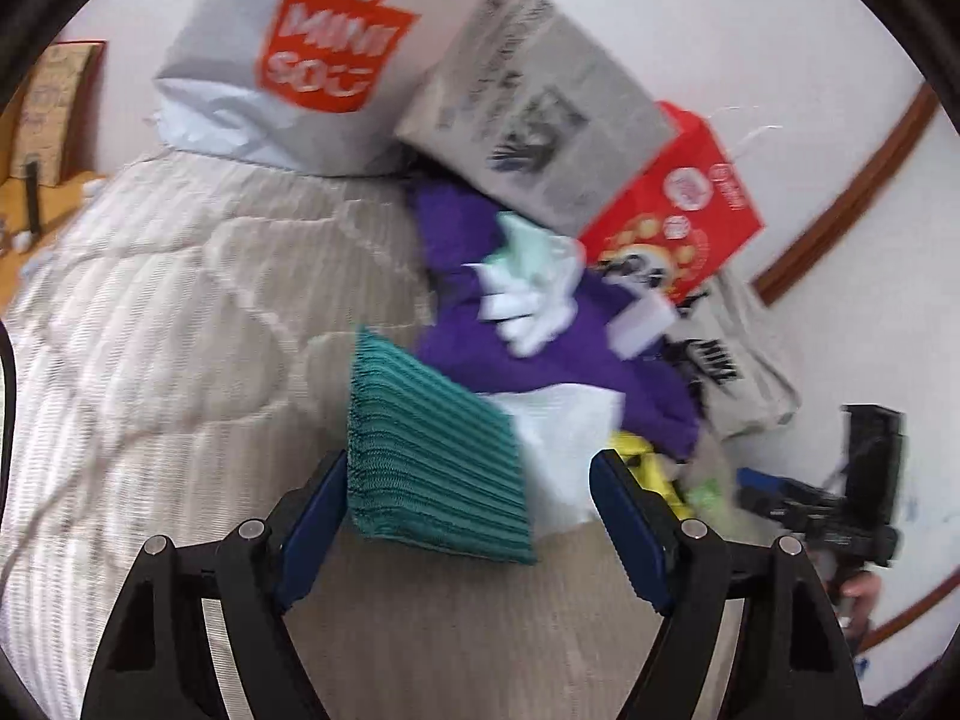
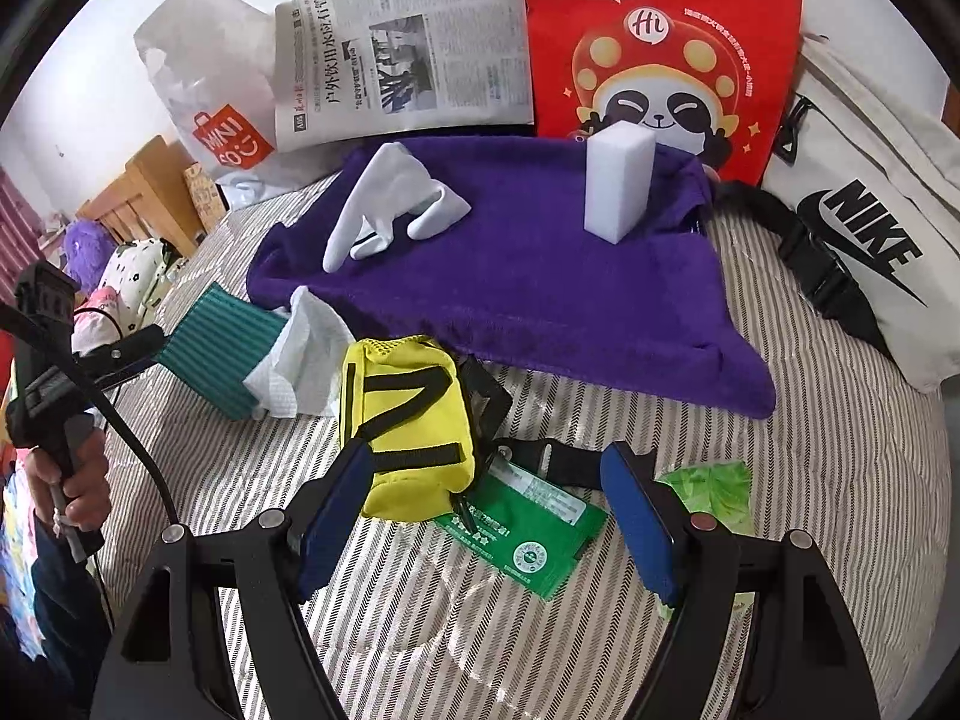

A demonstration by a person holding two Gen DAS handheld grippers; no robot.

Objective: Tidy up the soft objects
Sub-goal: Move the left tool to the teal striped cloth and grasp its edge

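My left gripper (image 1: 468, 498) is open, its blue pads on either side of a teal ribbed cloth (image 1: 432, 456) that lies on the striped bedspread (image 1: 180, 312); the cloth also shows in the right wrist view (image 2: 219, 348). Beside it lies a white paper towel (image 1: 564, 444). A purple towel (image 2: 510, 276) carries a white glove (image 2: 390, 204) and a white sponge block (image 2: 618, 180). My right gripper (image 2: 486, 510) is open above a yellow pouch (image 2: 408, 420) and a green packet (image 2: 528, 534).
A white Miniso bag (image 1: 288, 60), a newspaper (image 2: 402, 42), a red panda bag (image 2: 660, 48) and a white Nike bag (image 2: 864, 240) stand along the wall behind the towel. A green tissue pack (image 2: 714, 486) lies at the right. Wooden furniture (image 2: 150, 192) stands far left.
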